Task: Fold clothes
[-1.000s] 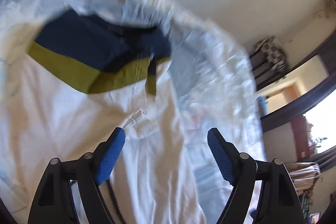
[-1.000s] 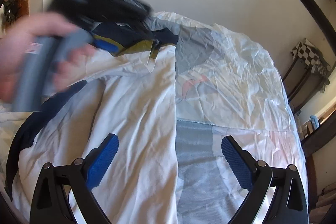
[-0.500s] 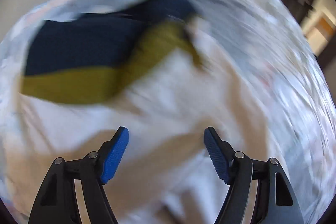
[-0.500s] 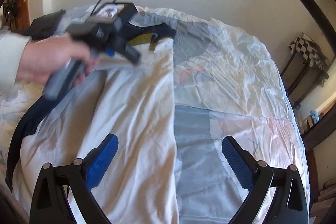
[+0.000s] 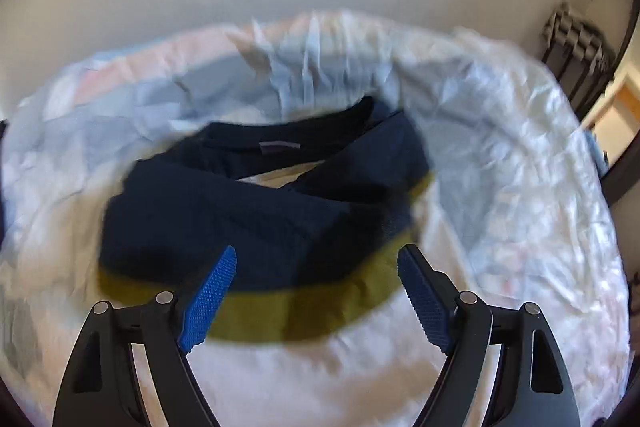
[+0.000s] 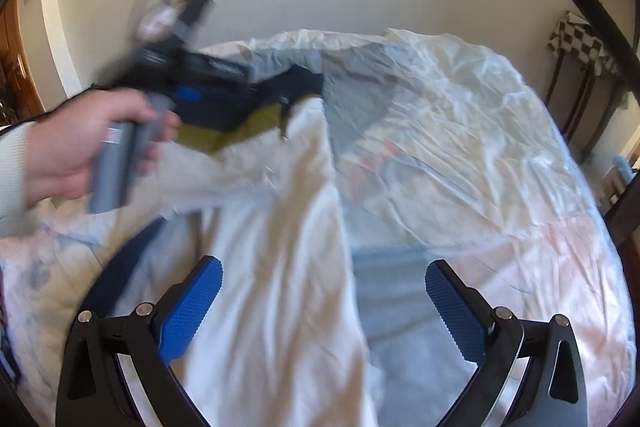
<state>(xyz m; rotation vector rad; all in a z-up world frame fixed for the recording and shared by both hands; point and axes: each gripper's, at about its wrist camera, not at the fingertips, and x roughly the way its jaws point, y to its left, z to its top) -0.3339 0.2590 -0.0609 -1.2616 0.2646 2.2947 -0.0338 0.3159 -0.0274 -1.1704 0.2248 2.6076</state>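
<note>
One shirt on one bed: white body, navy top section, olive-yellow band between them. It lies spread along the crumpled pale bedsheet, navy collar end toward the far wall, white body running back toward the cameras. Two grippers in use. Left gripper hangs over the navy and yellow part, pointing steeply down; its jaws have just been opening and stand wide, blue pads clear of the cloth, nothing between them. In the right wrist view the left hand grips the grey handle of that tool, a pale sleeve cuff at the wrist; the tool body is blurred and covers part of the navy section. Right gripper is also spread wide, above the white body and the grey patch of sheet beside it, holding nothing. One checkered side table stands against the wall at far right, well apart from the shirt. Both views blurred.
</note>
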